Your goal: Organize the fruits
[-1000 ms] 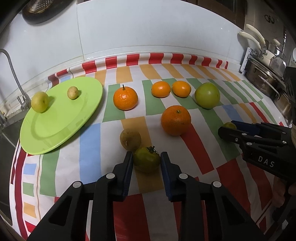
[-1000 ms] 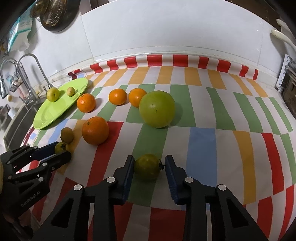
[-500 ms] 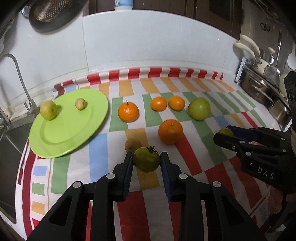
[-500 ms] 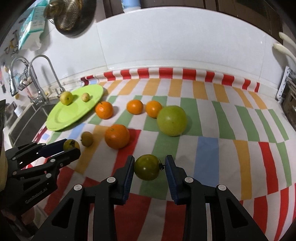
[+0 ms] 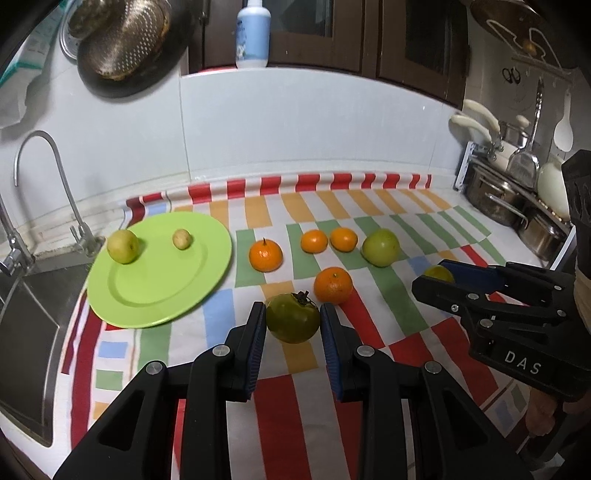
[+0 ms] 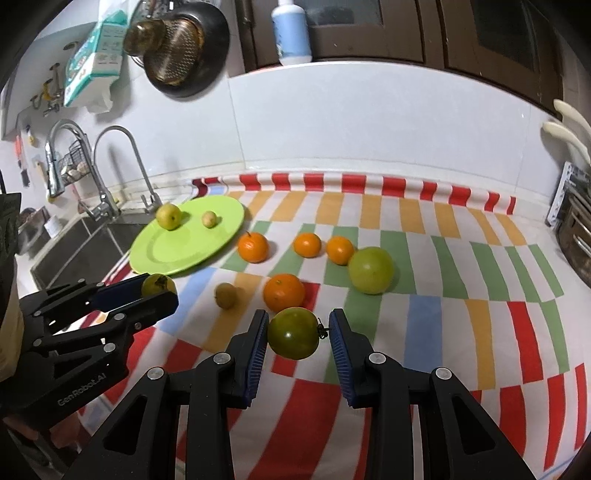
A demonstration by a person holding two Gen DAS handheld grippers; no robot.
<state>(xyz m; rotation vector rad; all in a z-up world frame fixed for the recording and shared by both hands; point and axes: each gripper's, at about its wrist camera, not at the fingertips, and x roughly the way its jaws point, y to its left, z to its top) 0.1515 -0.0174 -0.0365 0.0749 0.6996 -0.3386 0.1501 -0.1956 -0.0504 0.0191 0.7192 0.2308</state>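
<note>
My left gripper is shut on a dark green tomato, held above the striped cloth. My right gripper is shut on a second green tomato, its stem toward the right pad. Each gripper shows in the other's view: the right gripper at the right, the left gripper at the left. A lime green plate at the far left carries a yellow-green fruit and a smaller pale one. Several oranges, a big green fruit and a small brownish fruit lie on the cloth.
A sink with a curved tap sits left of the plate. Steel pots and hanging utensils crowd the right end. A white tiled wall backs the counter, with a colander hanging and a bottle on the ledge.
Both grippers have risen and drawn back with their tomatoes, so the counter looks farther off. The small brownish fruit is now hidden behind the tomato in the left wrist view.
</note>
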